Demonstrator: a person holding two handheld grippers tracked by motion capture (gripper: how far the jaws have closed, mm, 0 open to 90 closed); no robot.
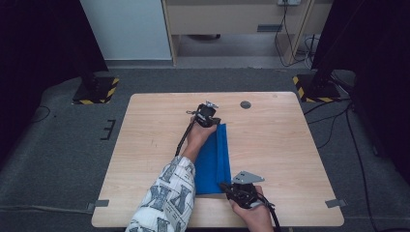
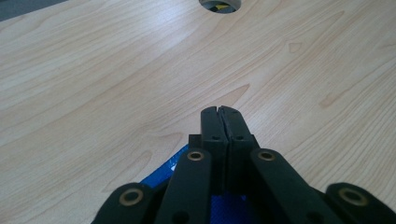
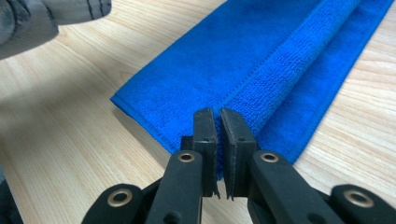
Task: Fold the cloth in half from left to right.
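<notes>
A blue cloth [image 1: 212, 159] lies folded into a narrow strip along the middle of the wooden table [image 1: 285, 145]. My left gripper [image 1: 215, 122] is at the strip's far end. In the left gripper view its jaws [image 2: 218, 110] are pressed together over bare wood, with a corner of the cloth [image 2: 169, 169] showing beneath them; I cannot tell whether they pinch it. My right gripper [image 1: 224, 185] is at the near end. In the right gripper view its jaws [image 3: 218, 113] stand almost together on the hem of the cloth [image 3: 261, 56], with only a thin slit between them.
A round cable hole [image 1: 245, 104] [image 2: 219, 3] sits in the table beyond the left gripper. The person's patterned sleeve [image 1: 167, 200] crosses the near left of the table. Stands with yellow-black bases [image 1: 94, 92] are on the floor at both far corners.
</notes>
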